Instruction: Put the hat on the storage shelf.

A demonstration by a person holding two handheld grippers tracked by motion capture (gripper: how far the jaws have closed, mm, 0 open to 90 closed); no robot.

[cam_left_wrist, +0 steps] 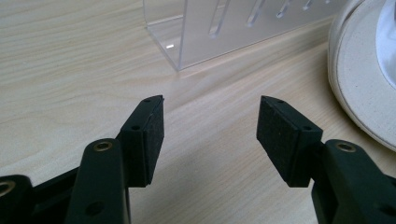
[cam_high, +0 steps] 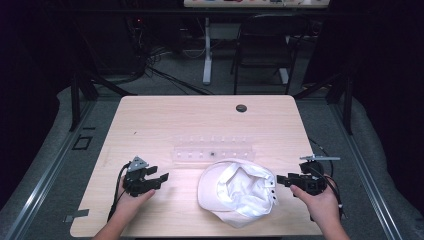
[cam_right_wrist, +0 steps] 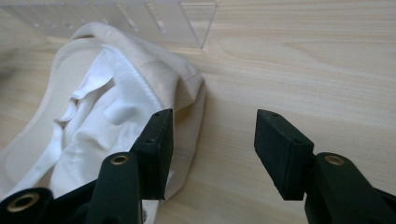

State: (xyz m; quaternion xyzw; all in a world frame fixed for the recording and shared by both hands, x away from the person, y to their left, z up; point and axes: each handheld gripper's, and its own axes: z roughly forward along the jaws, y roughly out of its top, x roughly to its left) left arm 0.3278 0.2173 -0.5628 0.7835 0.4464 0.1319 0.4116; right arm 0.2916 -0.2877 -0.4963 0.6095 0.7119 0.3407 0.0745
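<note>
A cream-white cap (cam_high: pixel 235 192) lies upside down near the table's front edge, its white lining showing. It shows as well at the right edge of the left gripper view (cam_left_wrist: pixel 364 79) and at the left of the right gripper view (cam_right_wrist: pixel 107 116). Behind it lies a clear acrylic rack (cam_high: pixel 212 150) with slots. My left gripper (cam_high: pixel 161 179) rests to the left of the cap, its jaws open over bare wood (cam_left_wrist: pixel 210 135). My right gripper (cam_high: pixel 281 180) hovers just right of the cap's back edge, open, with nothing between its pads (cam_right_wrist: pixel 212 149).
The light wooden table (cam_high: pixel 150 120) has a round cable hole (cam_high: pixel 241 108) at the back. Beyond it stand a dark chair (cam_high: pixel 265 45) and a white desk leg (cam_high: pixel 206 50). The clear acrylic rack (cam_left_wrist: pixel 224 28) lies close ahead of the left jaws.
</note>
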